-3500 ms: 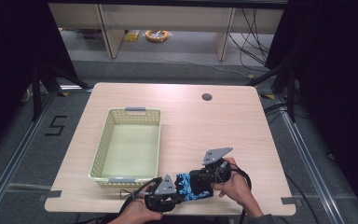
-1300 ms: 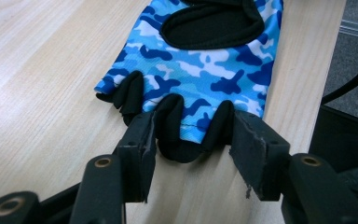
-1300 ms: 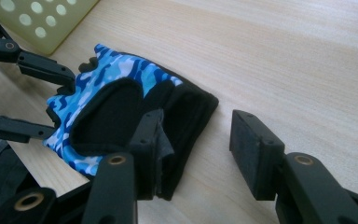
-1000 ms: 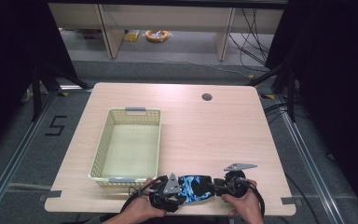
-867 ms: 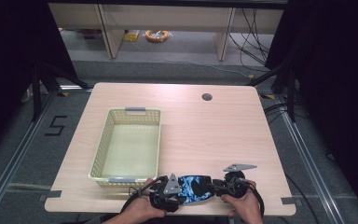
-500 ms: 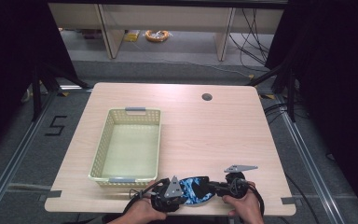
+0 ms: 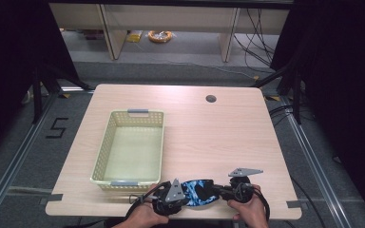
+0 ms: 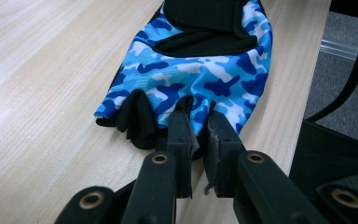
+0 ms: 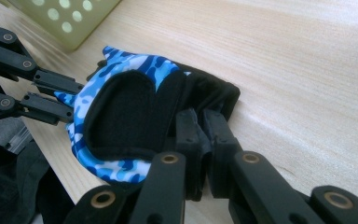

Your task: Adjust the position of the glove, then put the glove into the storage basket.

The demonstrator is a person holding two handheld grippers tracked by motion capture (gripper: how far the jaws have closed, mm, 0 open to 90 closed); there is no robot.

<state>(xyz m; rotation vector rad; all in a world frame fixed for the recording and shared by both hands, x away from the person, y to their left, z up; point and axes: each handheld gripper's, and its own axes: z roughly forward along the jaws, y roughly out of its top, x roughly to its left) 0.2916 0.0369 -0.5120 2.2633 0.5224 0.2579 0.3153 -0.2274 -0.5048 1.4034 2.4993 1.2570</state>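
Note:
A blue camouflage fingerless glove (image 7: pixel 198 191) with black trim lies stretched along the table's front edge. My left gripper (image 8: pixel 196 135) is shut on the finger end of the glove (image 8: pixel 200 70), pinching the fabric between its jaws. My right gripper (image 9: pixel 200 135) is shut on the black cuff end of the glove (image 9: pixel 126 116). In the high view the left gripper (image 7: pixel 183 195) and right gripper (image 7: pixel 221 191) face each other with the glove between them, both held by hands at the table's front edge.
A pale yellow perforated basket (image 7: pixel 105 147) stands empty on the left half of the wooden table (image 7: pixel 218 137), its corner (image 9: pixel 70 21) close behind the glove. A round cable hole (image 7: pixel 211 99) is at the back right. The table edge runs right beside the glove.
The right gripper has come down and toward the front edge since 3.5 s ago. Over the last second the glove and both grippers slid slightly nearer the front edge.

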